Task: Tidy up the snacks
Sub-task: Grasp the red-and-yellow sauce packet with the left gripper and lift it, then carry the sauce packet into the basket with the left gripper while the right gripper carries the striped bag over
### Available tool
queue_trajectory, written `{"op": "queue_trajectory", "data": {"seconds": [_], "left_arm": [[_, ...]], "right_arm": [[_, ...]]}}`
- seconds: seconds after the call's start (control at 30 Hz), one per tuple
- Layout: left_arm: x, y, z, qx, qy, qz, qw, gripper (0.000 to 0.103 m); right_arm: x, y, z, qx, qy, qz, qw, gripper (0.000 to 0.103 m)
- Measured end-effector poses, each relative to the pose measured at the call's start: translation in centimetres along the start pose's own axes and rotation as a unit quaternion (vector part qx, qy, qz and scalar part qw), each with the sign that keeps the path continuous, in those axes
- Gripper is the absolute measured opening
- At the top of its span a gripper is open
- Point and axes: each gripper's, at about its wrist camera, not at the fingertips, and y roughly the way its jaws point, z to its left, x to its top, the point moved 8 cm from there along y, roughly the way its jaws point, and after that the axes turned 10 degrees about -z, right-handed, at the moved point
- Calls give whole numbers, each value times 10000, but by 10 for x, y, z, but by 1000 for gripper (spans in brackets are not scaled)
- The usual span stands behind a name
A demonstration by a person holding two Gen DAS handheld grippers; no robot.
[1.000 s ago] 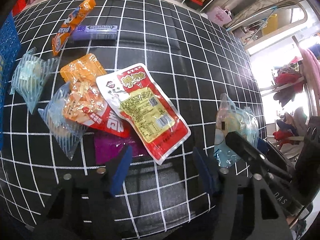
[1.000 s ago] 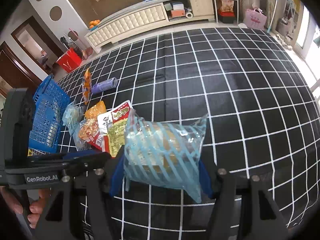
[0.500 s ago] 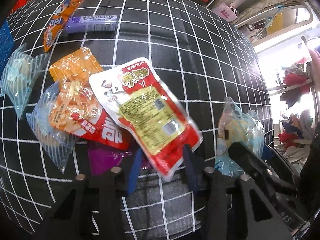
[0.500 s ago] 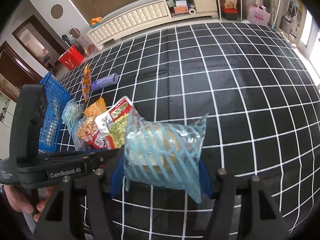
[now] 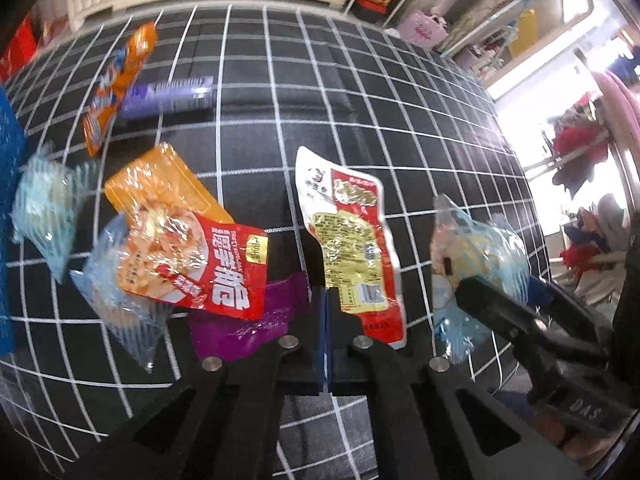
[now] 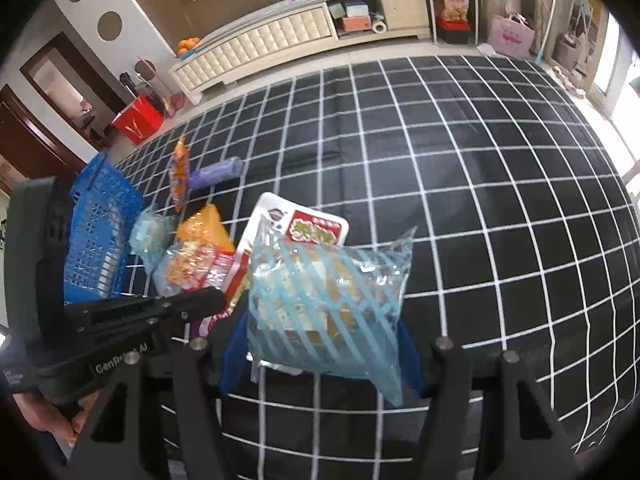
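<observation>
Left gripper point(image 5: 326, 300): blue pads pressed together on the lower edge of a glossy red, white and yellow foil snack pouch point(image 5: 348, 240), which stands above the surface, tilted.
Right gripper point(image 6: 320, 344): blue pads clamped on both sides of a crinkly clear plastic snack bag with pale blue diagonal stripes point(image 6: 324, 300), held off the surface; pale contents show through.
Loose pile: red-and-orange printed pouch point(image 5: 188, 256) overlapping a second blue-striped bag point(image 5: 116, 304) and a purple foil packet point(image 5: 248, 320).
Further items: long orange sachet point(image 5: 116, 84) touching a lilac gum pack point(image 5: 168, 96); a third striped bag point(image 5: 48, 208).
Container: blue perforated plastic basket point(image 6: 100, 232), left of the pile.
Surface: black cloth with white grid point(image 6: 460, 200).
</observation>
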Motion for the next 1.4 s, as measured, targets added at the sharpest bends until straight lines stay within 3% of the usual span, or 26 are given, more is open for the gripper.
{"op": "queue_trajectory", "data": {"seconds": [0.33,0.67,1.0,1.4], "left_arm": [[18,-75,12,-86,279,-601,9978,0],[32,-177,42,2,415,-1481,9881,0],[30,-248,124,396,199,-1864,9815,0],[31,-294,224,844,-131,-1916,9777,0]], "right_arm": [[16,-27,54,103,-267,-251,9993,68],[34,-37,144,470,-686,-473,9954,68],[40,-16,240,928,-1106,-473,9884,68],[34,20,324,1209,-1517,-242,9807,68]]}}
